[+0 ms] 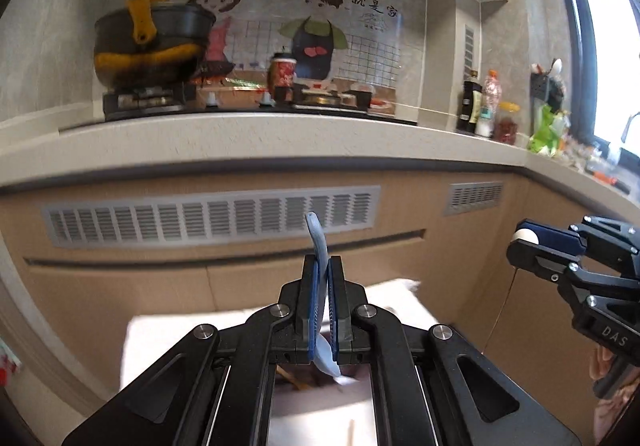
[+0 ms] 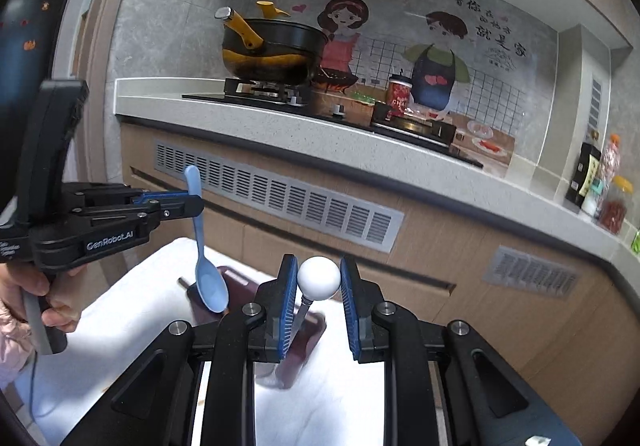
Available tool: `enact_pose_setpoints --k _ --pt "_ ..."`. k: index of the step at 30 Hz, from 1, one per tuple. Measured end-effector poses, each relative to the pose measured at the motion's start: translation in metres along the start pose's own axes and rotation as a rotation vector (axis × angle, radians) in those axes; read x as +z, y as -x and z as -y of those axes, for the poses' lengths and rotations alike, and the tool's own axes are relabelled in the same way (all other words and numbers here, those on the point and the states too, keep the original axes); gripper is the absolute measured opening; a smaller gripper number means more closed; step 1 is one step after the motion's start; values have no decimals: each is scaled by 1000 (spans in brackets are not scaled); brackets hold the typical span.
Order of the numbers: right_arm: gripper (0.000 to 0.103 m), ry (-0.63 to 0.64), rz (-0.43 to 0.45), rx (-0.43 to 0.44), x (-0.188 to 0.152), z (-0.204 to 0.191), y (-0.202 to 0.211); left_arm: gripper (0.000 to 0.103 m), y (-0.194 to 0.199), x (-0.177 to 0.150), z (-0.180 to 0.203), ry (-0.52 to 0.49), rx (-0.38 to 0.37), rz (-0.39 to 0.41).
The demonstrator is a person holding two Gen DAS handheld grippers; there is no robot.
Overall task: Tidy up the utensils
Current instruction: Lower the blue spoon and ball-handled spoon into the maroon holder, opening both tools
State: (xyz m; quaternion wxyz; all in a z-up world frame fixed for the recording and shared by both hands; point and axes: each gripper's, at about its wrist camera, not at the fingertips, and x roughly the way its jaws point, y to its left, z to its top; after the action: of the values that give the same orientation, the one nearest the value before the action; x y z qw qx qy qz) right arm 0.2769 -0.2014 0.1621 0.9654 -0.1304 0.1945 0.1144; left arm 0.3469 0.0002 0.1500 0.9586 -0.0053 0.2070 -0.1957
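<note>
The left claw (image 2: 188, 202) is clamped on the handle of a pale blue plastic spoon (image 2: 208, 278), bowl hanging down above the white-covered surface (image 2: 132, 310). The right claw (image 2: 319, 278) grips a white ball-topped metal utensil (image 2: 319, 279), seemingly held, over a dark purple tray (image 2: 304, 350).

One blue spoon (image 2: 211, 288), one white-knobbed utensil (image 2: 318, 279), one pot (image 2: 272, 52), two grippers.

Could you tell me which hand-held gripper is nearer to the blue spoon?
Left. The left hand-held gripper is shut on the blue spoon, bowl hanging down; the right hand-held gripper holds a white ball-topped utensil beside it.
</note>
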Motion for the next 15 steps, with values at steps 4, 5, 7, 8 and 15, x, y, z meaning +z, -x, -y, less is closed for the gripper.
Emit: enact_pose_setpoints --k 4,5,7,8,15 --pt "19 18 -21 -11 4 -7 -30 5 -20 -3 -7 13 13 -26" --pt "19 13 -28 -11 3 -7 -39 5 -26 -6 -9 12 24 -31" --pt "19 2 -51 -7 0 -8 -56 5 -39 -15 -14 18 39 -49" --pt "19 -9 -69 -1 -4 -8 -66 5 -48 -20 -17 28 28 -77" --pt "57 -100 -165 71 -33 3 -107 9 -74 -59 -39 123 5 -200"
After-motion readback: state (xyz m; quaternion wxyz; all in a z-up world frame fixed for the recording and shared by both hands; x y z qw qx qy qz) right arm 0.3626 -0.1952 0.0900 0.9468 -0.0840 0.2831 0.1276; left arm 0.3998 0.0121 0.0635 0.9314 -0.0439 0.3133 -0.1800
